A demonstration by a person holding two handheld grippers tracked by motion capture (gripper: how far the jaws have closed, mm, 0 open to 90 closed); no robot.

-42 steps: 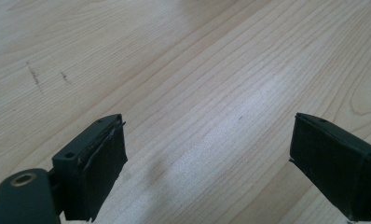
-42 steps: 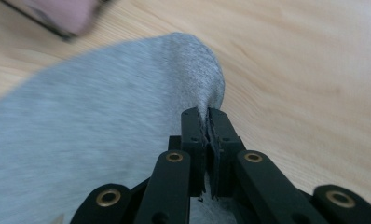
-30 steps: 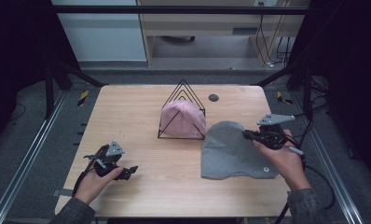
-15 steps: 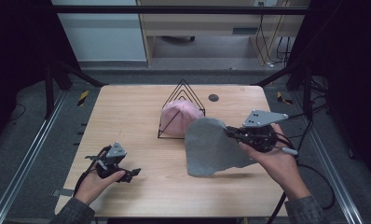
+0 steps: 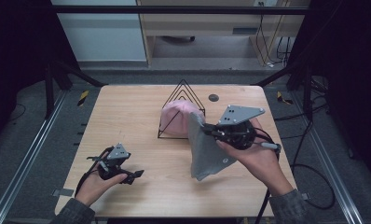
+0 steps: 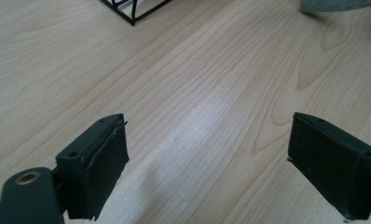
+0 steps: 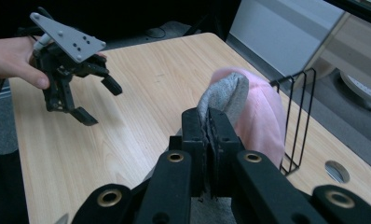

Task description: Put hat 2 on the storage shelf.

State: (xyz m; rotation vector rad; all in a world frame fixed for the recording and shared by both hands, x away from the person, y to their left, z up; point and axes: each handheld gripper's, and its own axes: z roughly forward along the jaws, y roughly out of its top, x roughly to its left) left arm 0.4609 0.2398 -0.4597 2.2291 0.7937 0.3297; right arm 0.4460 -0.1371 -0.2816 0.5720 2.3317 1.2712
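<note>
One grey cloth point(image 5: 205, 148) in right gripper point(image 5: 205, 131)

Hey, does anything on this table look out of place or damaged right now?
Nothing looks damaged or spilled. The grey hat hangs off the table, pinched by its edge in the right gripper. The pink hat sits in the wire rack. The left gripper is open and holds nothing.

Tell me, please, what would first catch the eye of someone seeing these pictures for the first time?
First, the grey beanie, pinched at its edge in the shut right claw and hanging above the wooden table right of centre. Just behind it a pink beanie sits in a black wire rack at the table's middle. Near the front left corner, the left claw is open with nothing in it.
</note>
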